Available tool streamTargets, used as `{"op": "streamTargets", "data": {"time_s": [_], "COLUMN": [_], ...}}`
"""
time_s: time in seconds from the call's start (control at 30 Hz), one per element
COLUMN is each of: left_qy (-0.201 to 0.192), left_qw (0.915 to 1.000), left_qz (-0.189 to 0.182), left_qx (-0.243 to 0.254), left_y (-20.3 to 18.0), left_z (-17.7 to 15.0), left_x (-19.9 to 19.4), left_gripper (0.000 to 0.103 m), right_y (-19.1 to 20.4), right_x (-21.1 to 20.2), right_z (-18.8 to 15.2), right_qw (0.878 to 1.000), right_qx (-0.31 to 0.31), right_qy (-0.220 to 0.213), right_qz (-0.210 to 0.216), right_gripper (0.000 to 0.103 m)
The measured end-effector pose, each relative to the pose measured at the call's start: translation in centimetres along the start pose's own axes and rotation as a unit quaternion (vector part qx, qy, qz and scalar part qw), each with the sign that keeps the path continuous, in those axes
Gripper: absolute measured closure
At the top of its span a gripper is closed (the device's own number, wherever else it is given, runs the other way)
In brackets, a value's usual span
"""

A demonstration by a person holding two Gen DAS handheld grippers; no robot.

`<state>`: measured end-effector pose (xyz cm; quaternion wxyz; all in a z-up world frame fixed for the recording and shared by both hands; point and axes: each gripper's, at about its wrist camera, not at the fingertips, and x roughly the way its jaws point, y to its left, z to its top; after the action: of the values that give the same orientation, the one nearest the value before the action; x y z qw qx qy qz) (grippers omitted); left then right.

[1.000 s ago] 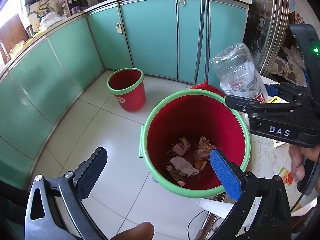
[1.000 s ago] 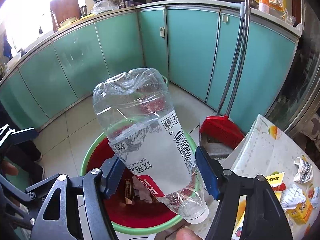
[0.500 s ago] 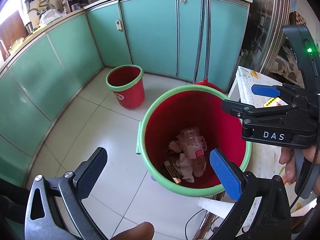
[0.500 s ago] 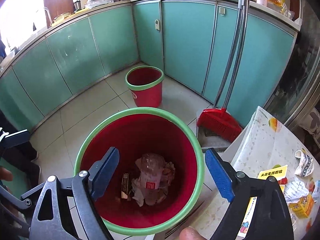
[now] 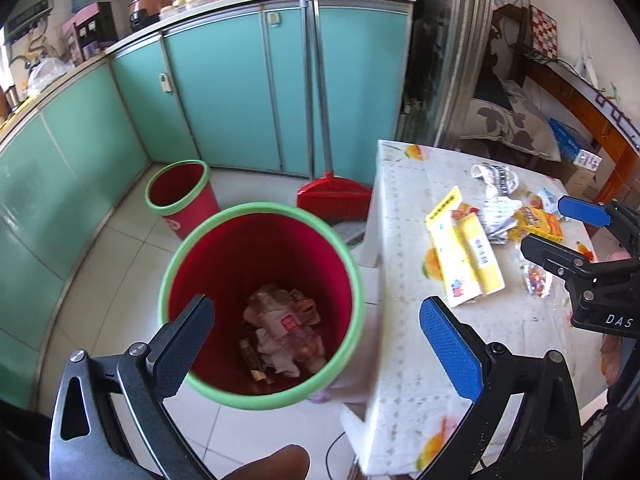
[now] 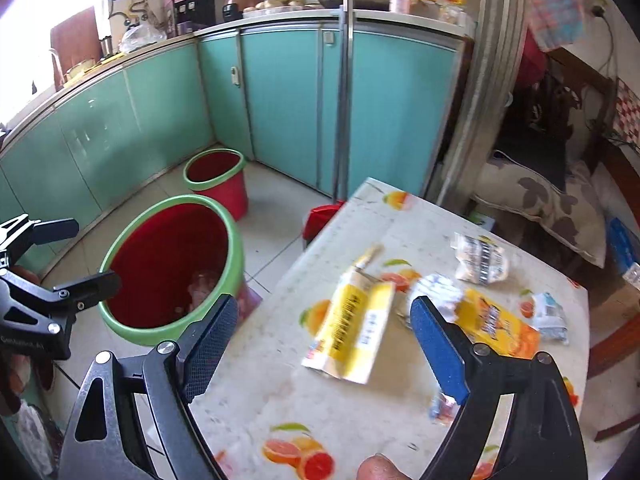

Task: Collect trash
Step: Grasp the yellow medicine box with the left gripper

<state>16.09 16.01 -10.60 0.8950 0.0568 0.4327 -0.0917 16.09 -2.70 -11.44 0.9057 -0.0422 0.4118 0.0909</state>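
Note:
A red bin with a green rim (image 5: pixel 360 292) (image 6: pixel 236 248) stands on the floor beside the table. A clear plastic bottle (image 5: pixel 288 330) lies inside it on crumpled paper. My left gripper (image 5: pixel 316 344) is open and empty above the bin. My right gripper (image 6: pixel 320 340) is open and empty above the table (image 6: pixel 280 392), over a yellow and white wrapper (image 6: pixel 352 332) (image 5: pixel 464 256). It also shows at the right of the left wrist view (image 5: pixel 560 228). An orange packet (image 6: pixel 496 328), a crumpled white wrapper (image 6: pixel 436 292) and a striped wrapper (image 6: pixel 480 260) lie further right.
A second, smaller red bin (image 5: pixel 180 196) stands by the teal cabinets (image 5: pixel 240 92). A red broom (image 5: pixel 332 196) leans against the cabinets next to the table's corner. A small wrapper (image 6: pixel 552 316) lies near the table's right edge. A cushioned seat (image 6: pixel 552 200) is beyond the table.
The right gripper opened and dropped the bottle into the bin, then swung right over the table's trash. The left gripper shifted right, bringing the table into its view.

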Motion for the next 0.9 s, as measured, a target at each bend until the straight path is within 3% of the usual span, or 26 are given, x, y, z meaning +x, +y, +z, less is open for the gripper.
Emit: {"op": "streamTargets", "data": {"time_s": [0.23, 0.43, 0.9], "left_qy": [0.015, 0.044, 0.12], "left_qw": [0.9983, 0.9969, 0.992], "left_qz": [-0.042, -0.043, 0.006], "left_qx": [0.037, 0.048, 0.037], "left_y": [-8.7, -14.2, -17.4], "left_z": [1.5, 2.7, 3.2], "left_x": [1.4, 4.5, 12.6], "left_gripper": [0.0, 0.0, 0.0], "right_y": [-11.1, -17.9, -23.9], "right_x": [-3.5, -4.8, -4.2], "right_z": [-4.9, -7.4, -8.4], "right_qw": [0.998, 0.994, 0.993], "right_qx": [0.039, 0.073, 0.084], "right_qy": [0.021, 0.028, 0.034], "right_qz": [-0.053, -0.076, -0.081], "right_gripper": [0.015, 0.015, 0.015]}}
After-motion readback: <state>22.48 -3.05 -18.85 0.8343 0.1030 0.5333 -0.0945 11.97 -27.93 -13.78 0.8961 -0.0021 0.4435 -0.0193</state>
